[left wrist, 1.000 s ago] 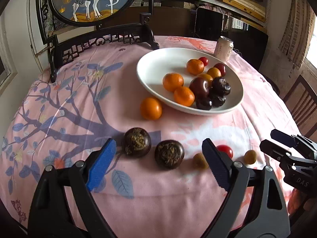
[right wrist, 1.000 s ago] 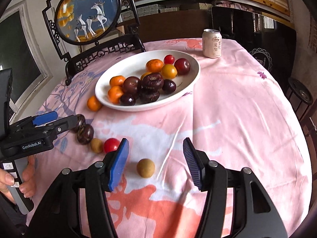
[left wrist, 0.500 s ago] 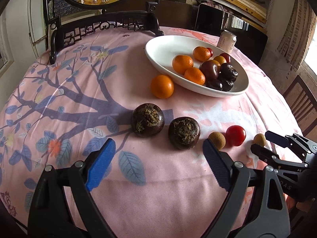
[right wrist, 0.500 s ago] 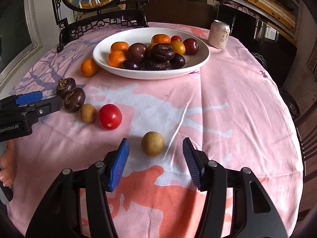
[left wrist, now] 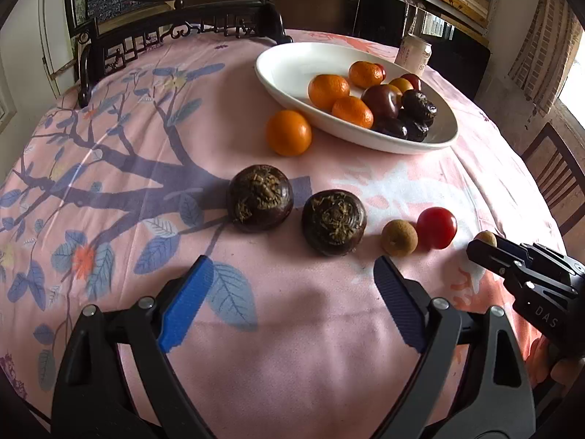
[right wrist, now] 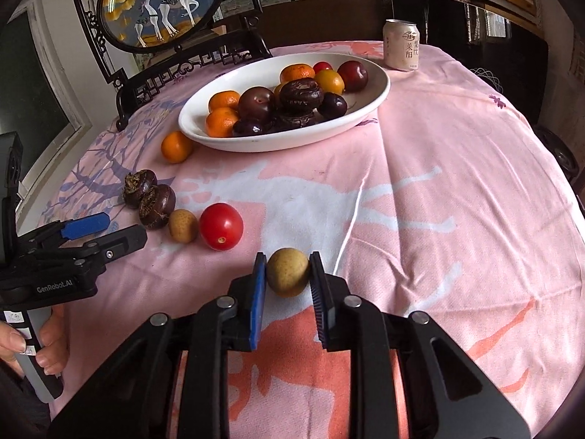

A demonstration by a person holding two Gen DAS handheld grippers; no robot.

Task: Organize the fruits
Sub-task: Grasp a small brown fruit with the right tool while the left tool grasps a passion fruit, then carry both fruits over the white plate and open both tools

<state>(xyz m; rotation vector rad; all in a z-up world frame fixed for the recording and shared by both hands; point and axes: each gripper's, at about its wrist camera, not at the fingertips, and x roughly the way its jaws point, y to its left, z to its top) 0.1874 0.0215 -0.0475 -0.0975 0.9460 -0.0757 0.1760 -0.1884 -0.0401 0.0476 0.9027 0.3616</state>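
My right gripper (right wrist: 287, 274) is shut on a small tan longan (right wrist: 287, 271) that rests on the pink tablecloth. My left gripper (left wrist: 289, 292) is open and empty, just short of two dark water chestnuts (left wrist: 260, 197) (left wrist: 333, 221). Beside them lie another longan (left wrist: 399, 237), a red tomato (left wrist: 436, 227) and a loose orange (left wrist: 288, 132). A white oval plate (left wrist: 292, 62) behind holds oranges, plums and other dark fruit. The same row shows in the right wrist view: chestnuts (right wrist: 157, 205), longan (right wrist: 182, 225), tomato (right wrist: 221, 226), orange (right wrist: 177, 146), plate (right wrist: 380, 84).
A drink can (right wrist: 401, 44) stands behind the plate. A dark wooden stand with a round deer picture (right wrist: 164, 3) sits at the table's far left. A wooden chair (left wrist: 555, 168) stands past the right edge of the table.
My right gripper has moved forward and closed its jaws on the tan longan. My left gripper has moved closer to the two water chestnuts and stays open.
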